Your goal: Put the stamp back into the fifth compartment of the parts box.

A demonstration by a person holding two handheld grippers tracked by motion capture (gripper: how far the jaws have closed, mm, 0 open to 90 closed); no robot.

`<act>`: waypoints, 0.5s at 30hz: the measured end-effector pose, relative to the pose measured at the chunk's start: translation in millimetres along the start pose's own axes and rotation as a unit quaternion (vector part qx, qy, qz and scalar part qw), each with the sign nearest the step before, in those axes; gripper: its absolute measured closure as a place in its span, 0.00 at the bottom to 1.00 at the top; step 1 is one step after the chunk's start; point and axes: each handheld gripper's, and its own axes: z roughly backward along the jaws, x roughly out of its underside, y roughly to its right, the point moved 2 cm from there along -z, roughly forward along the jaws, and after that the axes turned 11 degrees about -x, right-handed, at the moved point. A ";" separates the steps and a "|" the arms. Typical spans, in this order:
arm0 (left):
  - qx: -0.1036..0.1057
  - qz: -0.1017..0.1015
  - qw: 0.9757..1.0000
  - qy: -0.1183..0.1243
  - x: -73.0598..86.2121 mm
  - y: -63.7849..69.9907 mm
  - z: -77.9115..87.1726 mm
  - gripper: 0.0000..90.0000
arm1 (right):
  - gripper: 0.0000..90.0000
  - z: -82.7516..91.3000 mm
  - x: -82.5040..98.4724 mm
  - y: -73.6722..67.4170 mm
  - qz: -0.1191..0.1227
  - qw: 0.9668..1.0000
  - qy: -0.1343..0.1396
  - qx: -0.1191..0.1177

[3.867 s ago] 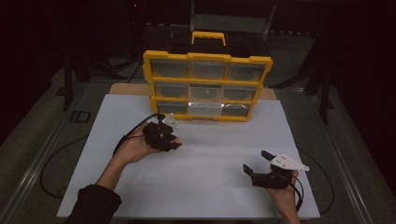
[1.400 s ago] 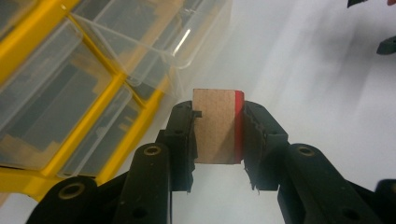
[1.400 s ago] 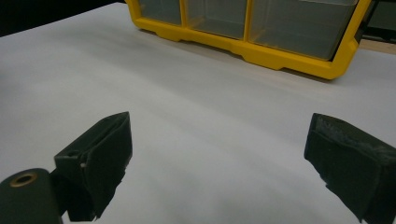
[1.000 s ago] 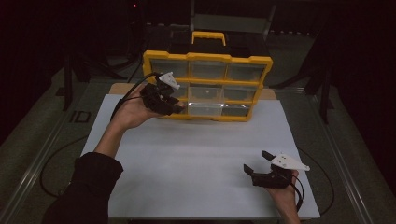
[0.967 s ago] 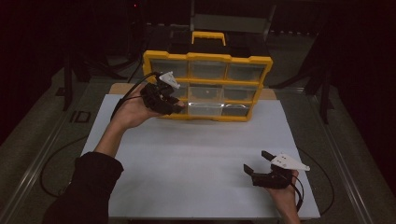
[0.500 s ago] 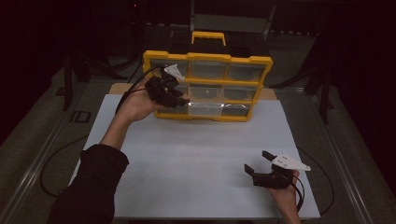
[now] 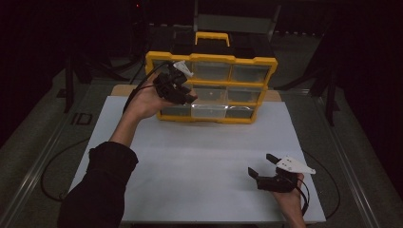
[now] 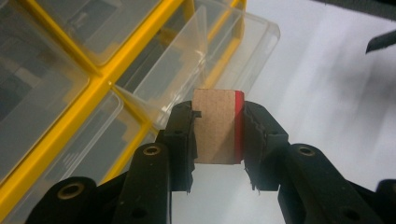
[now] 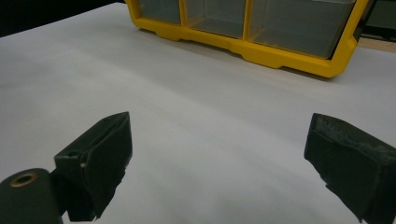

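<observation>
The yellow organizer (image 7: 211, 88) stands at upper centre, 1 clear drawer (image 8: 205, 60) pulled out. Your left gripper (image 8: 218, 135) clamps a small block with a red edge (image 8: 218, 126) mid-frame, just before that drawer. Your right gripper (image 7: 266, 168) rests lower right, jaws wide apart.

A white table top (image 7: 204, 161) stands in a dark room on a grey floor (image 7: 43, 142), with black stand legs (image 7: 70, 80) at both sides and a grey metal frame (image 7: 235, 21) behind, dimly lit.
</observation>
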 end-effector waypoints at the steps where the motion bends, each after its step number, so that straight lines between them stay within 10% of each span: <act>1: 0.000 0.004 1.000 0.000 -0.5 0.3 -1.7 0.73 | 0.08 0.0 0.0 0.0 0.000 1.000 0.000 0.000; 15: -0.015 0.030 0.999 -0.015 -4.8 -0.2 -24.8 0.73 | 0.08 0.2 0.1 0.6 -0.002 1.000 0.001 0.000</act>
